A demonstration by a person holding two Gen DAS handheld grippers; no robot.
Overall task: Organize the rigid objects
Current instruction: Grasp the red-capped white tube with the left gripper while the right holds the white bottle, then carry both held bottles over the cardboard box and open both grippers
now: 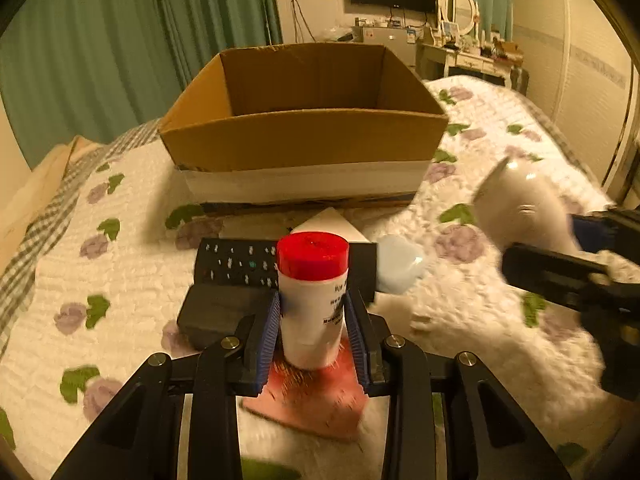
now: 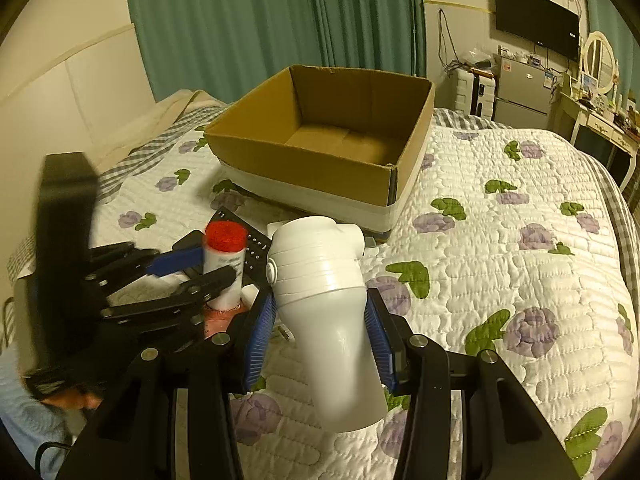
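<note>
Ahead of both grippers sits the empty cardboard box (image 2: 320, 136), the left gripper (image 1: 312, 320) clamping an upright red-capped bottle (image 1: 312, 300) and the right gripper (image 2: 320, 332) clamping a white plastic fitting (image 2: 320, 292).

bottle (image 1: 313, 312): smooth white plastic, printed paper-like label, glossy red plastic cap
white pipe fitting (image 2: 322, 300): smooth, hard plastic with a soft sheen; ridged bands round its wide end
cardboard box (image 2: 320, 164): matt brown corrugated card, raw cut edges, white band along the base
bedspread (image 2: 500, 280): quilted white cloth, puckered stitching, printed purple flowers and green leaves
remote control (image 1: 236, 266): matt black plastic
pink pad (image 1: 316, 404): rough, bristly surface
left gripper (image 1: 313, 320): matt black plastic, ribbed blue pads, shiny metal pins
curtains (image 2: 248, 24): green cloth, soft folds
</note>
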